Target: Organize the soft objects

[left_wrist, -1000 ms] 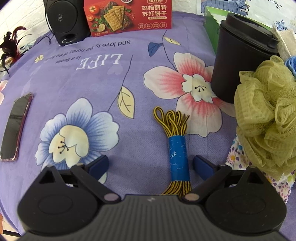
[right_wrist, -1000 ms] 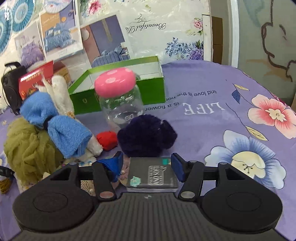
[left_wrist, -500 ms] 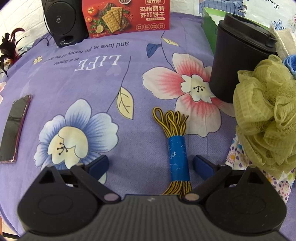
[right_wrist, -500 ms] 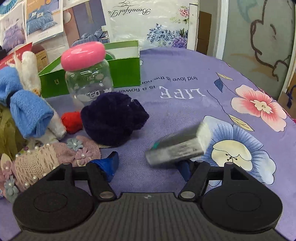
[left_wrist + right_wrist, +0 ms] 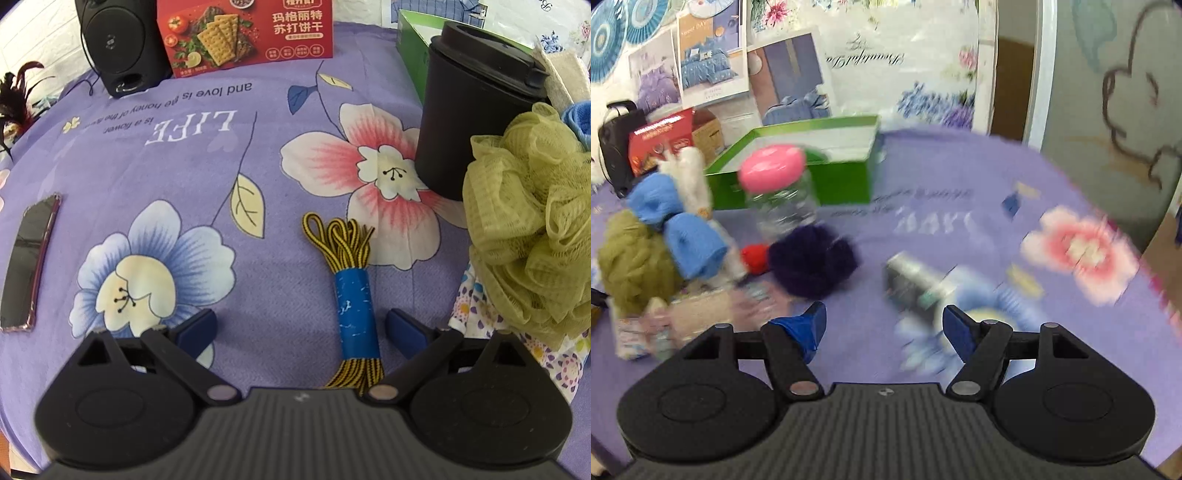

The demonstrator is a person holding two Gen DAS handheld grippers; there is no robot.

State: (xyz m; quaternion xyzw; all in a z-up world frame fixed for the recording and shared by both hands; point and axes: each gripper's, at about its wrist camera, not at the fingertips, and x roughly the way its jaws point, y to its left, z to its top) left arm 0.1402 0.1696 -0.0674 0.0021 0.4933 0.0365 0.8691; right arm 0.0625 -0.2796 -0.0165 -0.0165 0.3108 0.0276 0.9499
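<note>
Softness seems the sorting rule: the loofah point(image 5: 631, 258), blue towels point(image 5: 683, 229) and dark pompom point(image 5: 812, 260) are bunched at one side of the table point(image 5: 960, 192), while a small hard box point(image 5: 916, 286) lies apart, blurred, just ahead of the right gripper point(image 5: 882, 325), whose jaws stand wide with nothing held. The left gripper point(image 5: 301, 328), also wide and empty, straddles a lace bundle point(image 5: 351, 291) lying flat between its jaws, likely lined up to be picked next.
</note>
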